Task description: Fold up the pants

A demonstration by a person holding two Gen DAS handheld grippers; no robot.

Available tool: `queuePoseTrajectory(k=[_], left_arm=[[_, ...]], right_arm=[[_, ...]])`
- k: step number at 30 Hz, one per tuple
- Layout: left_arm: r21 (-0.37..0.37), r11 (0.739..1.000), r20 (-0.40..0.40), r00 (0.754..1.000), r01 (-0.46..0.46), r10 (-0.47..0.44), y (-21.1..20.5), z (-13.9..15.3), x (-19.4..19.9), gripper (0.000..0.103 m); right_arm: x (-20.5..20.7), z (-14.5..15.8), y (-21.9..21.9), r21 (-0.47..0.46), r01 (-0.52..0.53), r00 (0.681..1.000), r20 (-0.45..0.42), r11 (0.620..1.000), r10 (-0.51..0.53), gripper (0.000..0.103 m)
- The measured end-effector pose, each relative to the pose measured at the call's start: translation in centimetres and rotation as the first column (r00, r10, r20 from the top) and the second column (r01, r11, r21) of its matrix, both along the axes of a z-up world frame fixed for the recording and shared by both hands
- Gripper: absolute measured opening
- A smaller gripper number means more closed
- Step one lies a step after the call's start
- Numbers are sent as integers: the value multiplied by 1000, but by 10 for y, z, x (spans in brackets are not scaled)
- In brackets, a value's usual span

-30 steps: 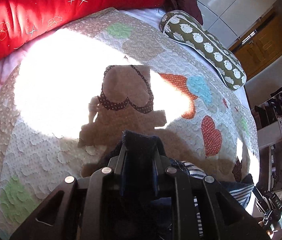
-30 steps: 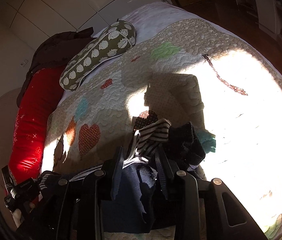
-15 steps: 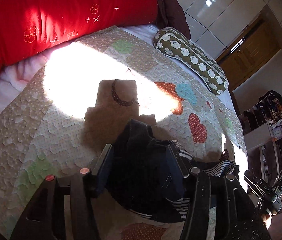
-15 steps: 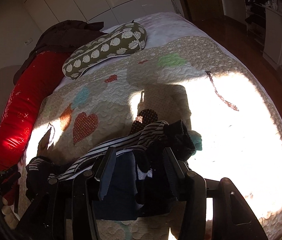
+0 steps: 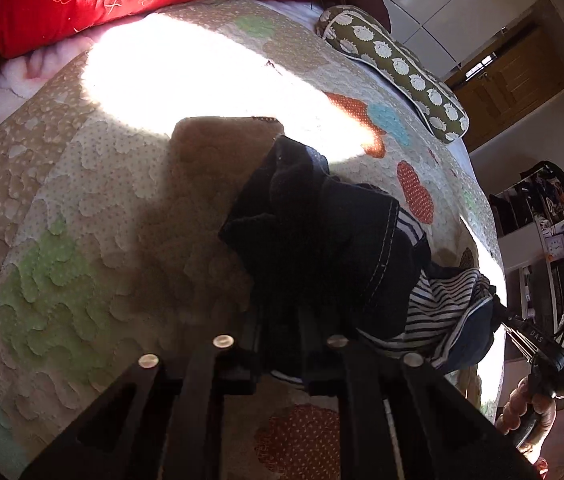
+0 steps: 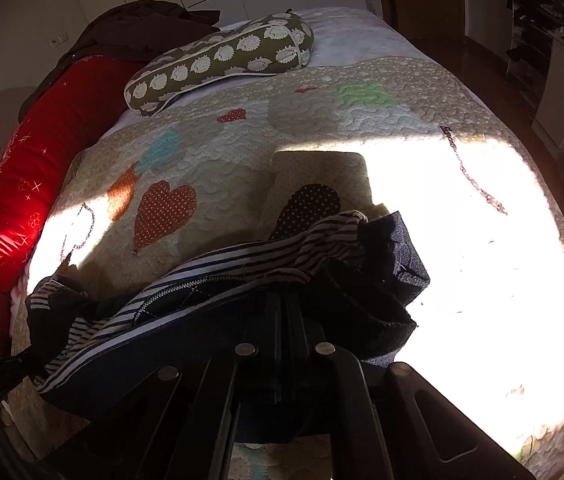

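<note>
- Both tongs gripped the cloth: the left tongs (image 5: 282, 336) were closing on a bunched fold of the dark navy denim pants (image 5: 322, 232), with the fabric packed between the jaws.
- At the right tongs (image 6: 286, 320) the jaws stood fully shut on another edge of the same pants (image 6: 366, 280), which spilled out to the right of them.
- Between the two grips the garment hung in a crumpled rope, its navy-and-white striped lining (image 6: 266, 268) turned outward and a zigzag-stitched seam showing.
- It sat at the near edge of the bed, over the beige quilted bedspread with heart patches (image 6: 210, 168), partly in shadow and beside a bright patch of sun.
- Far across the bed lay an olive bolster pillow with white round prints (image 6: 226, 56); along the left side ran a long red embroidered cushion (image 6: 22, 184).
- Judged from the bunching, the step in hand was the pick-up and spreading, not yet any fold.
- Next, the two grips would likely need to draw apart and lift, so the cloth shakes flat, then lay it on the open quilt before folding.
</note>
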State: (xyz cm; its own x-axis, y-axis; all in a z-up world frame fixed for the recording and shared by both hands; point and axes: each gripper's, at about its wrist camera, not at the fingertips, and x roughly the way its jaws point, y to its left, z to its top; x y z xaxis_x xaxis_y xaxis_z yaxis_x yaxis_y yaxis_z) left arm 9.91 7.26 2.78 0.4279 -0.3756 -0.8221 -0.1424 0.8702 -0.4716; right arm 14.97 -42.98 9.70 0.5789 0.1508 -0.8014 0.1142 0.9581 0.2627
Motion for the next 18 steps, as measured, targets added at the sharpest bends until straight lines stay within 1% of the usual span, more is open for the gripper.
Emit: queuePoseTrajectory(k=[1, 2, 5, 7, 9, 10, 11, 12, 14, 15, 16, 17, 18], left_arm=[[-20, 1000, 9, 1000, -19, 19, 3, 1, -4, 12], [-24, 999, 27, 999, -26, 27, 4, 5, -8, 12], [-48, 998, 76, 997, -31, 35, 12, 22, -28, 12], [-59, 998, 103, 994, -26, 32, 17, 31, -46, 12], [-68, 998, 114, 993, -18, 26, 22, 32, -65, 12], [-69, 997, 114, 993, -18, 26, 25, 30, -76, 11], [-66, 997, 109, 993, -26, 33, 28, 27, -85, 9], [-55, 998, 107, 993, -40, 46, 32, 23, -95, 2], [-31, 997, 87, 994, -64, 67, 41, 10, -106, 2], [-26, 996, 58, 995, -80, 81, 46, -1, -108, 2], [-25, 994, 22, 994, -104, 105, 53, -11, -111, 2], [-36, 992, -1, 993, -121, 121, 59, -19, -113, 2], [-54, 990, -6, 992, -129, 129, 65, -22, -117, 2]], right_arm=[[-9, 5, -3, 12, 1, 1000, 18, 1000, -2, 3], [-21, 10, -6, 30, 3, 999, 37, 1000, -4, 3], [-64, 19, -14, 85, 12, 995, 95, 996, -21, 3], [-100, 16, -18, 120, 17, 994, 106, 993, -30, 3], [-138, 8, -19, 141, 22, 994, 107, 990, -37, 3], [-156, 1, -20, 152, 26, 994, 101, 988, -42, 3], [-173, -6, -22, 168, 32, 995, 88, 985, -47, 3], [-188, -15, -24, 176, 39, 996, 70, 984, -52, 3], [-210, -33, -27, 148, 65, 997, 29, 987, -70, 3], [-219, -40, -31, 131, 90, 996, 7, 987, -92, 4], [-227, -44, -37, 135, 117, 993, -11, 984, -117, 4], [-234, -45, -44, 167, 143, 990, -15, 976, -143, 4], [-241, -42, -52, 202, 169, 985, -1, 965, -172, 5]])
